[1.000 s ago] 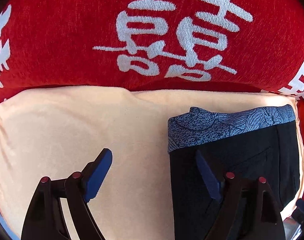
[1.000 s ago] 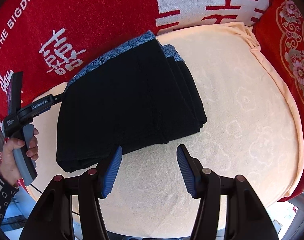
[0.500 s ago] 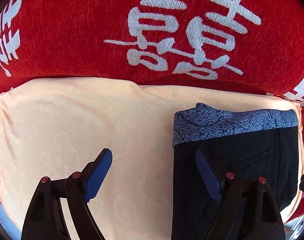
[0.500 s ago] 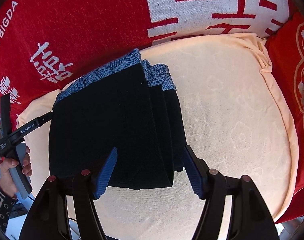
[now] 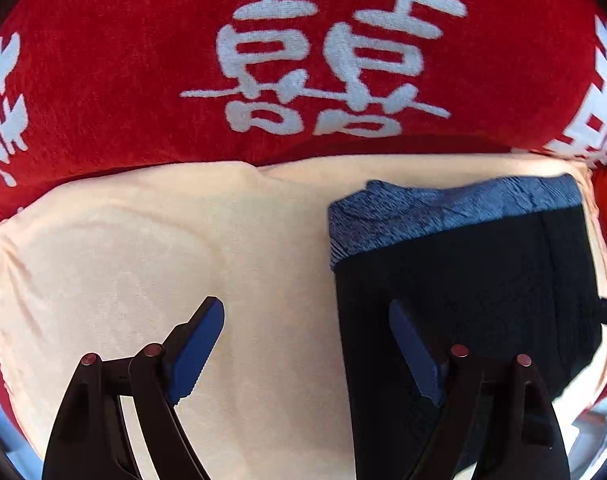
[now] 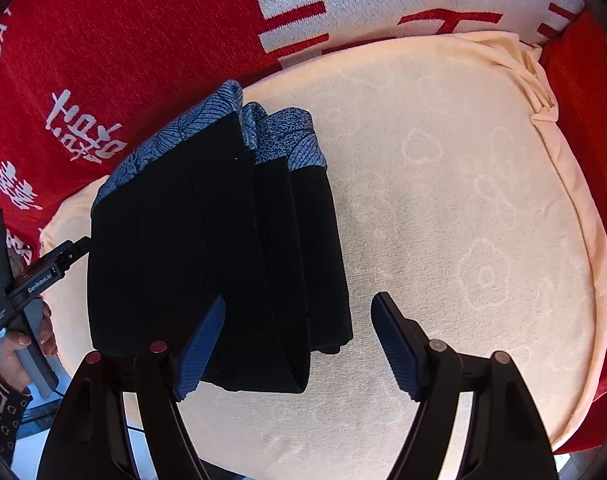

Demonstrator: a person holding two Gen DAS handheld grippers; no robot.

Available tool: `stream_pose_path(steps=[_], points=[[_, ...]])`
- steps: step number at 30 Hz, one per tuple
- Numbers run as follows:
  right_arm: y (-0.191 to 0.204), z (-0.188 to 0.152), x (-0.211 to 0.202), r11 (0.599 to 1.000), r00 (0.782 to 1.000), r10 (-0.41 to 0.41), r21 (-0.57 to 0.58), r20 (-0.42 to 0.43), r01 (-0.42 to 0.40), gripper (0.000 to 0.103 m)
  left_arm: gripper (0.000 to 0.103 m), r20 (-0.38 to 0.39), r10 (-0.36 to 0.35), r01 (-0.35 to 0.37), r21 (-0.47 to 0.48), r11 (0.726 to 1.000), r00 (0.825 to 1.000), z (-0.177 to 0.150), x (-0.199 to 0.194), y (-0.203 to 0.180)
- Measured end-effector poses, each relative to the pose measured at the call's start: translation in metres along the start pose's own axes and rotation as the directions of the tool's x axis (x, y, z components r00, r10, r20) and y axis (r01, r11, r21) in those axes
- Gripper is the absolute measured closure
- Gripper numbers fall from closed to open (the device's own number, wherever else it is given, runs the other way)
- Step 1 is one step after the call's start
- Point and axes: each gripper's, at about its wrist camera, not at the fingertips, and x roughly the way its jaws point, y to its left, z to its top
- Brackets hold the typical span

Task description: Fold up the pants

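Folded pants (image 6: 207, 256) on peach cushion (image 6: 463, 208), red blanket (image 5: 143, 80) behind.

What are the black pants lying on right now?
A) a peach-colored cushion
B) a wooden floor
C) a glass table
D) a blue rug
A. The folded black pants, with their blue patterned waistband at the far end, lie on the peach-colored cushion in front of the red blanket with white characters.
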Motion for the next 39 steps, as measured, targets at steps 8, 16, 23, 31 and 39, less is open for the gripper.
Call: stream_pose_path(steps=[8, 16, 23, 31, 39], points=[[-0.035, 0.018, 0.016, 0.971, 0.971, 0.237, 0.005, -0.040, -0.237, 0.022, 0.017, -0.051, -0.317, 0.312, -0.089, 0.946, 0.947, -0.005, -0.001, 0.030], [-0.058, 0.034, 0.039, 0.907, 0.904, 0.420, 0.002, -0.080, -0.421, 0.022, 0.017, -0.137, -0.422, 0.419, -0.049, 0.906, 0.896, -0.008, 0.034, 0.026], [-0.041, 0.053, 0.062, 0.836, 0.830, 0.534, -0.046, -0.160, -0.547, 0.020, 0.017, -0.129, -0.520, 0.514, -0.075, 0.854, 0.845, -0.009, 0.052, 0.014], [-0.029, 0.064, 0.074, 0.852, 0.836, 0.519, 0.030, -0.177, -0.523, 0.030, 0.028, -0.059, -0.515, 0.507, -0.112, 0.855, 0.855, -0.012, 0.049, 0.000], [-0.024, 0.059, 0.050, 0.838, 0.824, 0.545, 0.068, -0.153, -0.542, 0.059, 0.047, -0.024, -0.475, 0.472, -0.082, 0.878, 0.880, -0.009, 0.010, -0.013]])
